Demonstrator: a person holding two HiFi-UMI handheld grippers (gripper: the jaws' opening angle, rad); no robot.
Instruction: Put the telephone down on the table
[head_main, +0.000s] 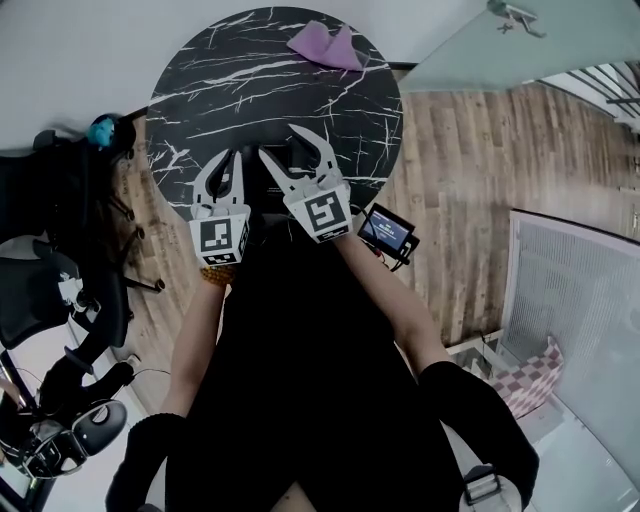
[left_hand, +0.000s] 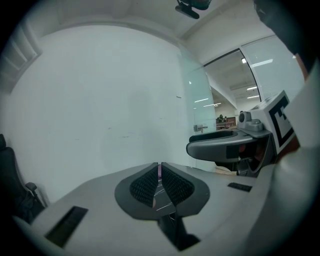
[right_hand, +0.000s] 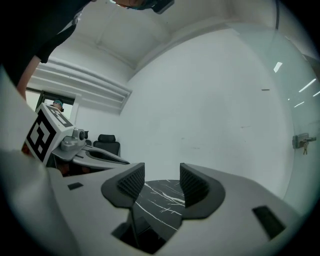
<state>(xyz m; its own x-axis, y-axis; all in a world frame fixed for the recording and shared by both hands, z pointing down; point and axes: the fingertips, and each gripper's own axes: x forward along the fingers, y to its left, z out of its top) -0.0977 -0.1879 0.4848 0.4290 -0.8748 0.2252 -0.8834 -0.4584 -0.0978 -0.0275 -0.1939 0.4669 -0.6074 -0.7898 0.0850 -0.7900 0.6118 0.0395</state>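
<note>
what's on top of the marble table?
A purple cloth at the far edge. The left gripper and right gripper cover the near edge; anything beneath is hidden.

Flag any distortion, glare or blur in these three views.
Head view: strong fisheye bends the room's edges; the round black white-veined marble table is sharp, no glare. Left gripper view: dark vignetted corners, ceiling-light streaks on the glass partition. Right gripper view: same vignette, the table sharp between its open jaws.
</note>
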